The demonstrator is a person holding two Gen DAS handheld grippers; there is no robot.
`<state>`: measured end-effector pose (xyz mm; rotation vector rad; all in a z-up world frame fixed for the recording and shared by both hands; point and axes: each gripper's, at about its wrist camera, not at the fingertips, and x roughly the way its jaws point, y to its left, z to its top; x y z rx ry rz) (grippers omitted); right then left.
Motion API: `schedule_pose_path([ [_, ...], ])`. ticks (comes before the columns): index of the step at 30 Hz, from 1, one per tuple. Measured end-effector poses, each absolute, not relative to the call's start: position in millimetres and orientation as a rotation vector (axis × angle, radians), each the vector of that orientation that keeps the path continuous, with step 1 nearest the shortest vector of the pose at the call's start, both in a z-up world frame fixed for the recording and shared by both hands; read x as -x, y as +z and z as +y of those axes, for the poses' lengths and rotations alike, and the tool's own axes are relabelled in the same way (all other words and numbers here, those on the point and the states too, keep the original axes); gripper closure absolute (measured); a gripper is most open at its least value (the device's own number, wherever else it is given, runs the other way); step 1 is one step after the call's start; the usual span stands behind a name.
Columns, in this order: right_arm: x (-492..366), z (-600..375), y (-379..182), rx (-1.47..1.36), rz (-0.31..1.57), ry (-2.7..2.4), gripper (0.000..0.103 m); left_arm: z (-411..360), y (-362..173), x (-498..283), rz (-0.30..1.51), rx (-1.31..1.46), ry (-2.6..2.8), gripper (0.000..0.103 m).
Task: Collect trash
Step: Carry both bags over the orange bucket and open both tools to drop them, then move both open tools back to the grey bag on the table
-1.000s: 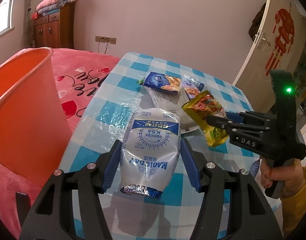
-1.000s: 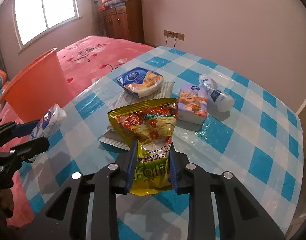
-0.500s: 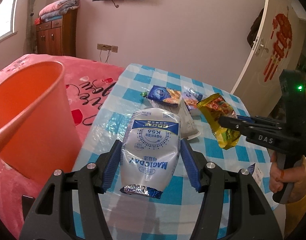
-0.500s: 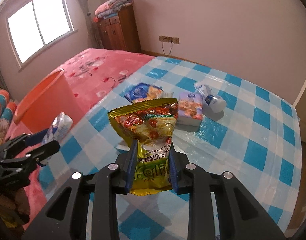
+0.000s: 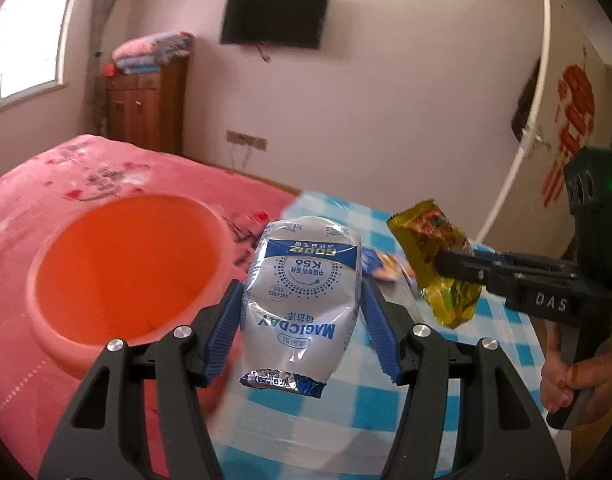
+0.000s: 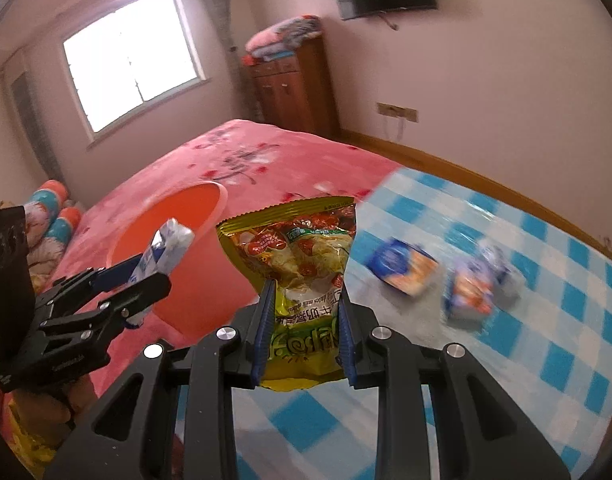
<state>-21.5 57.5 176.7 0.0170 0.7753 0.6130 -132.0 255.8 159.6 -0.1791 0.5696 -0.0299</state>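
Observation:
My left gripper (image 5: 302, 304) is shut on a white and blue milk pouch (image 5: 302, 288) and holds it in the air just right of the orange bin (image 5: 118, 264). My right gripper (image 6: 304, 312) is shut on a yellow snack bag (image 6: 298, 264), lifted above the checked table (image 6: 526, 340). The snack bag also shows in the left wrist view (image 5: 438, 260), to the right of the pouch. In the right wrist view the bin (image 6: 178, 248) sits left of the table, with the pouch (image 6: 166, 252) in front of its mouth. The bin looks empty inside.
A blue and orange packet (image 6: 402, 268) and a blue carton with a bottle behind it (image 6: 474, 292) lie on the table, blurred. A pink bed (image 6: 246, 160) lies behind the bin. A wooden cabinet (image 6: 294, 92) stands at the far wall.
Both grippers have risen and swung left toward the bin with their loads. The bin's open mouth has come into view from above. Table items have fallen behind.

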Motion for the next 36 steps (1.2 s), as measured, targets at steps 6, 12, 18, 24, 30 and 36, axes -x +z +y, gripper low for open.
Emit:
schedule_pose_path([
  [6, 10.9, 121.0, 199.0, -0.009, 0.756, 0.732, 0.073, 303.7, 171.0, 131.7, 0.535, 0.184, 0.094, 0.042],
  [12, -1.8, 184.1, 208.1, 0.0, 0.743, 0.825, 0.073, 345.7, 161.2, 117.3, 0.544, 0.211, 0.19, 0.042],
  [18, -14.5, 230.6, 199.6, 0.02, 0.752, 0.86, 0.061, 377.8, 142.5, 105.8, 0.584, 0.248, 0.306, 0.018],
  [24, -2.9, 217.6, 191.9, -0.005, 0.663, 0.806, 0.025, 389.3, 136.3, 117.0, 0.578, 0.241, 0.361, 0.012],
  [30, 11.3, 180.8, 183.0, -0.003, 0.626, 0.686, 0.019, 376.7, 143.2, 125.4, 0.582, 0.192, 0.386, 0.01],
  [36, 28.8, 148.1, 171.9, 0.007, 0.625, 0.609, 0.014, 353.0, 144.4, 130.2, 0.583, 0.166, 0.353, 0.009],
])
